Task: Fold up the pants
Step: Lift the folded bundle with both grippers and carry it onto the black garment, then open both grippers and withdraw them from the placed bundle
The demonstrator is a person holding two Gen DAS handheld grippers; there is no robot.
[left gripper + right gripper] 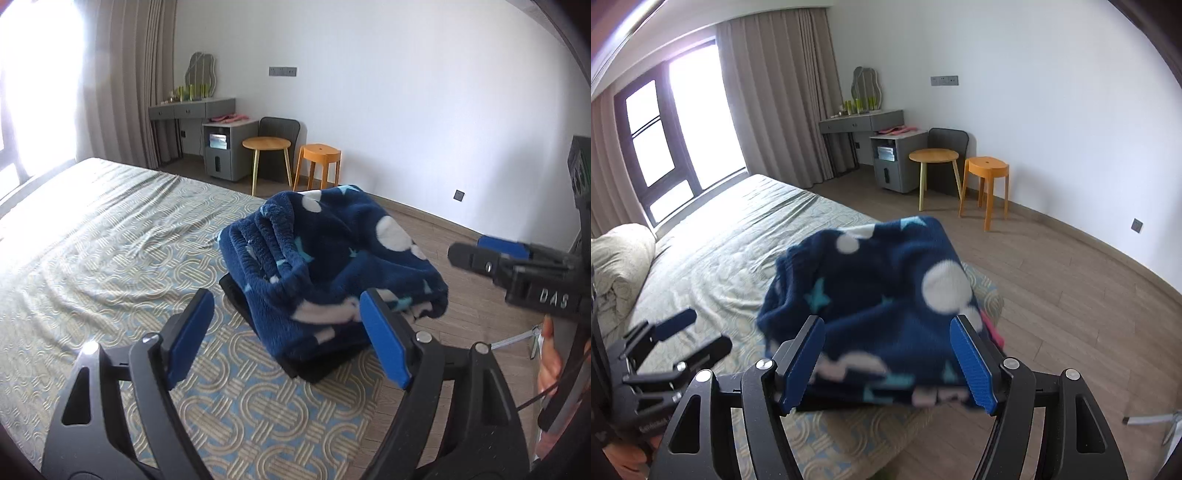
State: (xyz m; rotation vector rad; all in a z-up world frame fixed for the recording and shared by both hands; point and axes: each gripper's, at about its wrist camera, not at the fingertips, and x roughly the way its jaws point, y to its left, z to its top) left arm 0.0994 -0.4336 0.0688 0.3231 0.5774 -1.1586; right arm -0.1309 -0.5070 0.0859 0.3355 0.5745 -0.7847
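Bedroom first: white walls, curtains drawn aside from a bright window, and across the near side the big bed [92, 236] with its ring-patterned cover. Far off by the wall stand a grey dressing table [192, 108], a round wooden side table [266, 143] and an orange stool [320, 151].

Now the main event! The pants [332, 258], navy fleece with white dots and pale stars, sit in a compact folded bundle at the bed's right edge, on top of something flat and dark [314, 363], perhaps another folded garment; I cannot tell. The stack looks chosen: one tidy pile near the edge, within easy reach.

Left gripper [291, 339] hangs just in front of the bundle, jaws spread wide, nothing between them. Right gripper [890, 367] is likewise released, its blue pads [975, 369] flanking the near hem without pinching it, as far as the blurred cloth allows. The bundle looks smeared in the right wrist view, so it may be settling. My read: folding is essentially done, with maybe a final pat left.
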